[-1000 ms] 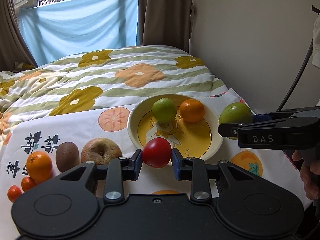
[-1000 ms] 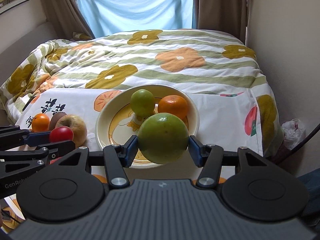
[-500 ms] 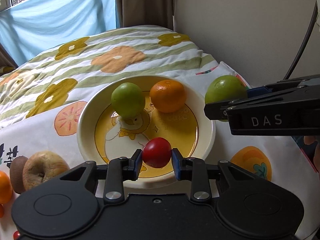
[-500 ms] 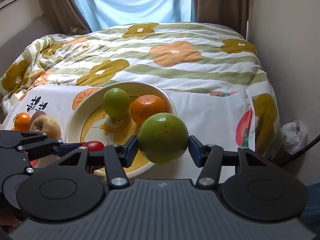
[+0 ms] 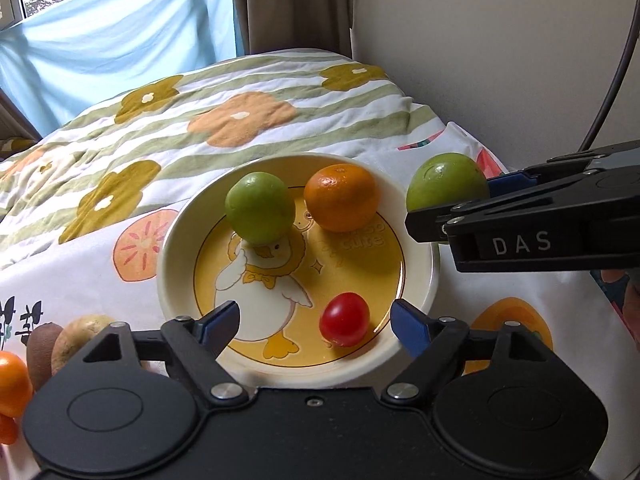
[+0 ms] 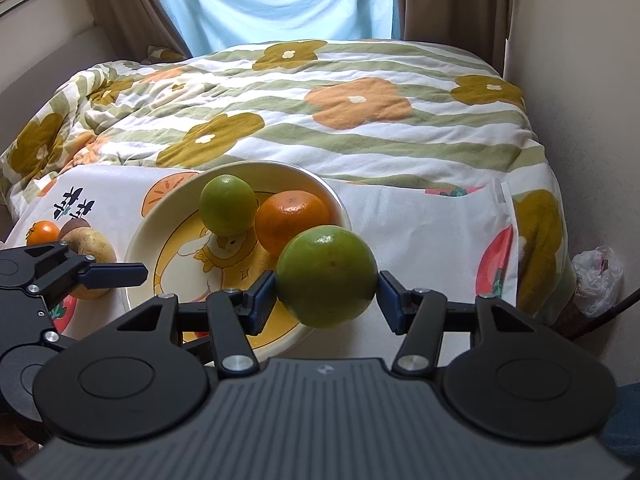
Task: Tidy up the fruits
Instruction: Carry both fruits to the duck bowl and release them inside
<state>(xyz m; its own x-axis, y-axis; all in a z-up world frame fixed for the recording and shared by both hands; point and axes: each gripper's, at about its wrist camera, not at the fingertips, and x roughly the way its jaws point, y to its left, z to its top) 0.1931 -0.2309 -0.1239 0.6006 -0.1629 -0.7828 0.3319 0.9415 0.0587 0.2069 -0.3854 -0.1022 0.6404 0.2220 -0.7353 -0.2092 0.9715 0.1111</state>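
Note:
A cream bowl with a yellow duck picture sits on the bed cloth. In it lie a small green fruit, an orange and a small red tomato. My left gripper is open over the bowl's near rim, the tomato resting free between its blue pads. My right gripper is shut on a large green fruit, held at the bowl's right edge; it also shows in the left wrist view.
Left of the bowl lie a brown apple, a kiwi and an orange. A wall stands close on the right. The quilted bed stretches behind. A plastic bag lies on the floor at right.
My left gripper opened and let go of the red tomato, which now lies in the bowl. The right gripper moved closer to the bowl with the green fruit.

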